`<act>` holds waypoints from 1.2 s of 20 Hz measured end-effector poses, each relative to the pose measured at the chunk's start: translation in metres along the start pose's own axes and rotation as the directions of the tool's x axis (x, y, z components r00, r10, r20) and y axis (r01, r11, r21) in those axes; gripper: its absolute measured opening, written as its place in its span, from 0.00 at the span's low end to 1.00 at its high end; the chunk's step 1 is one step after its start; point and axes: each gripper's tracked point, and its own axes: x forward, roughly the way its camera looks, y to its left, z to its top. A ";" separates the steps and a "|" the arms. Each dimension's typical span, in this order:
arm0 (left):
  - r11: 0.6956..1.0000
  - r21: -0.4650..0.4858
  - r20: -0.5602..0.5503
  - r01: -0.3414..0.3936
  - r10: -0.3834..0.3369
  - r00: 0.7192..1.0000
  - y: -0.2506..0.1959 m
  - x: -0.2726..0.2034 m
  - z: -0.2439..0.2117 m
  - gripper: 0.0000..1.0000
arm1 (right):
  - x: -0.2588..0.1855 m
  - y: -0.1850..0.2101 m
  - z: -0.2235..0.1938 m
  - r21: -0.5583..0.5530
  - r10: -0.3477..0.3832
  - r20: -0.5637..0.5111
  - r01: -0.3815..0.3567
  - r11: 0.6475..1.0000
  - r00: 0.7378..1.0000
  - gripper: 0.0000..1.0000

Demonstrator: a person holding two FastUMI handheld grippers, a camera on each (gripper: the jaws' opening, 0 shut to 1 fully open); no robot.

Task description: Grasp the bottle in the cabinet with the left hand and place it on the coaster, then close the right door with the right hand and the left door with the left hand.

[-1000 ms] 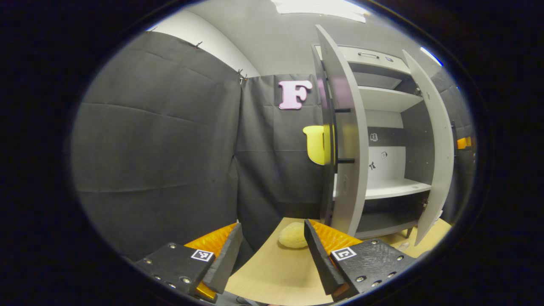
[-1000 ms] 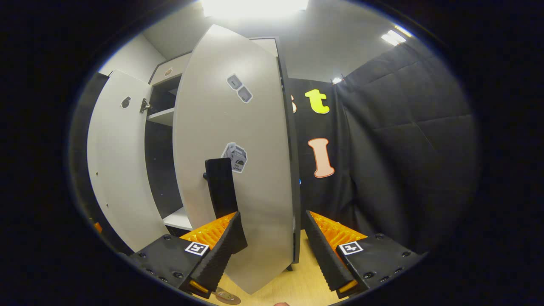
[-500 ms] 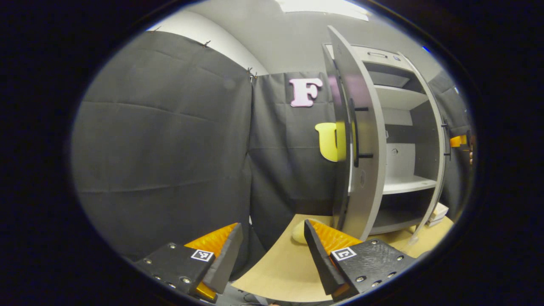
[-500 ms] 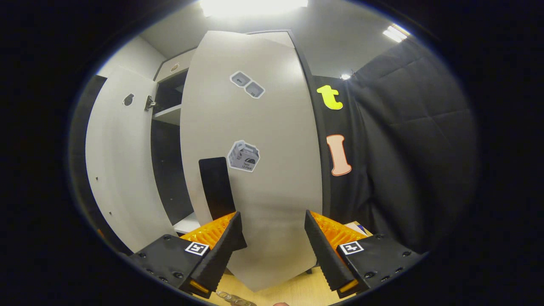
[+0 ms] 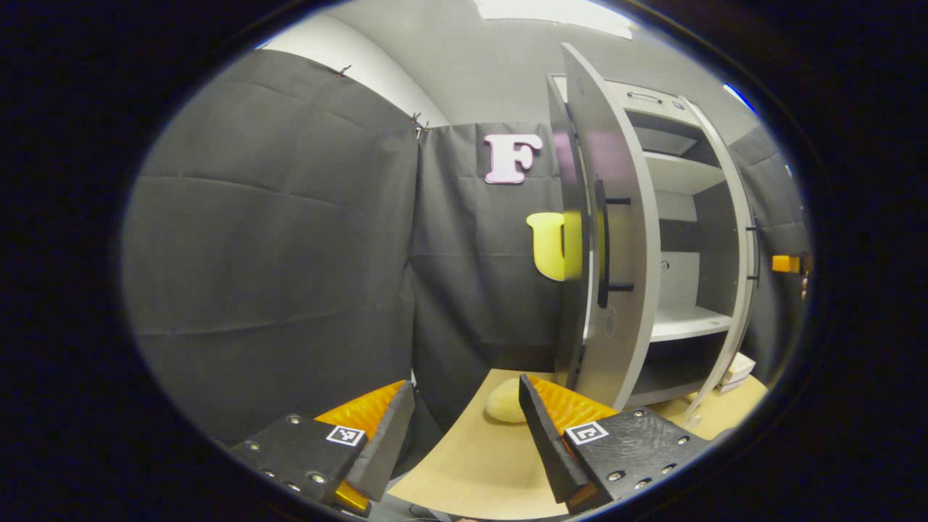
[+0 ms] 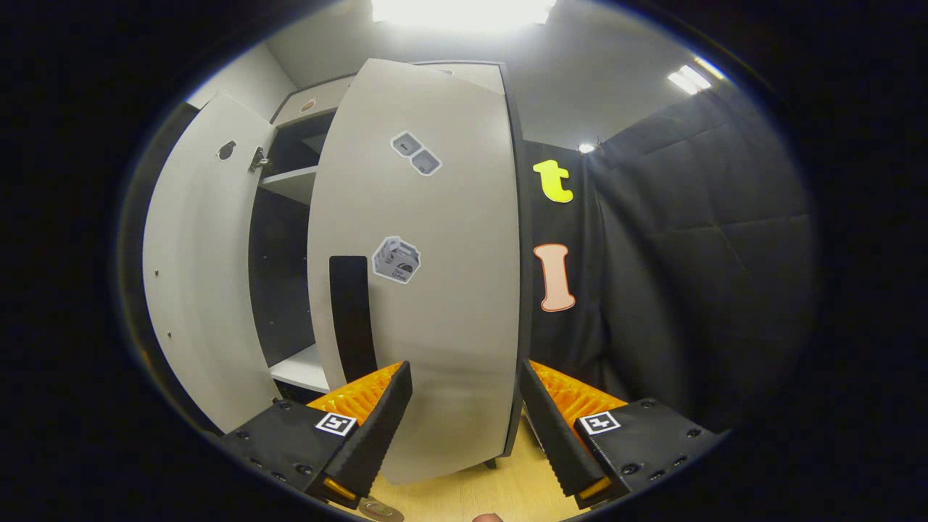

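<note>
In the left gripper view the grey cabinet [image 5: 681,217] stands at the right. Its left door [image 5: 616,239] hangs open, seen nearly edge-on, with a black bar handle [image 5: 602,246]. The right door [image 5: 739,239] is swung most of the way in, leaving a gap onto the white shelf [image 5: 689,322]. My left gripper [image 5: 464,435] is open over the table, short of the left door. In the right gripper view the right door [image 6: 435,304] is right in front of my open right gripper [image 6: 464,428], its handle [image 6: 351,312] just left of the fingers. The left door [image 6: 196,268] shows its inner face.
A pale yellow lump [image 5: 505,401] lies on the tan table [image 5: 464,464] near the left door's foot. Black cloth walls close in the left and back. The other gripper [image 5: 786,262] shows at the far right, behind the right door. A small round thing [image 6: 380,511] sits at the bottom edge.
The right door has swung further toward the cabinet, narrowing the gap to the shelves. My right gripper followed it. The left gripper has barely shifted.
</note>
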 end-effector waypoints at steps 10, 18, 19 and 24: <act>0.994 -0.002 0.021 0.110 -0.110 0.994 -0.025 0.063 0.064 0.84 | -0.039 -0.017 -0.043 -0.010 -0.034 -0.019 0.034 0.999 0.999 0.96; 0.986 -0.027 0.060 0.163 -0.161 0.985 -0.054 0.096 0.104 0.86 | -0.060 -0.033 -0.071 -0.006 -0.054 -0.068 0.054 0.999 0.996 0.96; 0.986 -0.024 0.062 0.167 -0.165 0.984 -0.061 0.098 0.104 0.86 | -0.063 -0.037 -0.073 -0.007 -0.057 -0.070 0.057 0.998 0.996 0.92; 0.989 0.023 0.079 0.146 -0.148 0.986 -0.075 0.101 0.108 0.86 | -0.072 -0.059 -0.082 -0.003 -0.075 -0.089 0.075 0.997 0.993 0.96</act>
